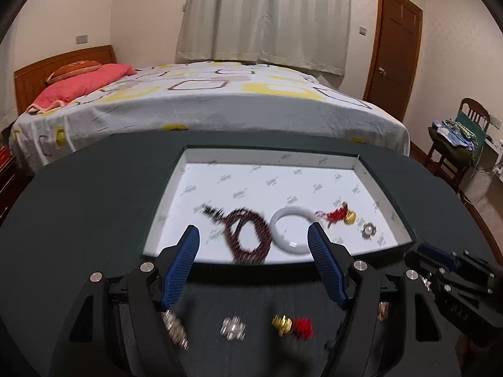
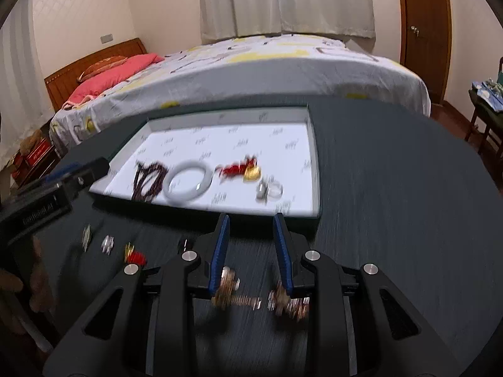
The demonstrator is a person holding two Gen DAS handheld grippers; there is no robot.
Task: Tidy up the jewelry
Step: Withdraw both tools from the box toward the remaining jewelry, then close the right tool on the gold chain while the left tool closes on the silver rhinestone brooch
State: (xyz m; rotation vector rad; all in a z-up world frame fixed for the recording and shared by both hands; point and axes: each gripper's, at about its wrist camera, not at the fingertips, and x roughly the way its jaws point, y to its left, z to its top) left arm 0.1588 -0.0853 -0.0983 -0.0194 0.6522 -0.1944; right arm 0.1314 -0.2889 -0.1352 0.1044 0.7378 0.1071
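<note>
A bed [image 1: 201, 106] under a white, yellow-patterned sheet is filling the middle of the room. At its left end a pink pillow [image 1: 85, 83] is leaning toward the wooden headboard [image 1: 37, 69]. Behind the bed, cream curtains [image 1: 267, 15] are hanging; right of it, a brown door [image 1: 396, 47] and a cluttered chair [image 1: 456, 144] are standing.

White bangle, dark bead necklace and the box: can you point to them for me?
White bangle [image 1: 290, 245], left wrist view, on its near rim.
Dark bead necklace [image 1: 262, 235], left wrist view, on the right side of its loop.
Box [image 1: 270, 157], left wrist view, on its far inner wall.
</note>
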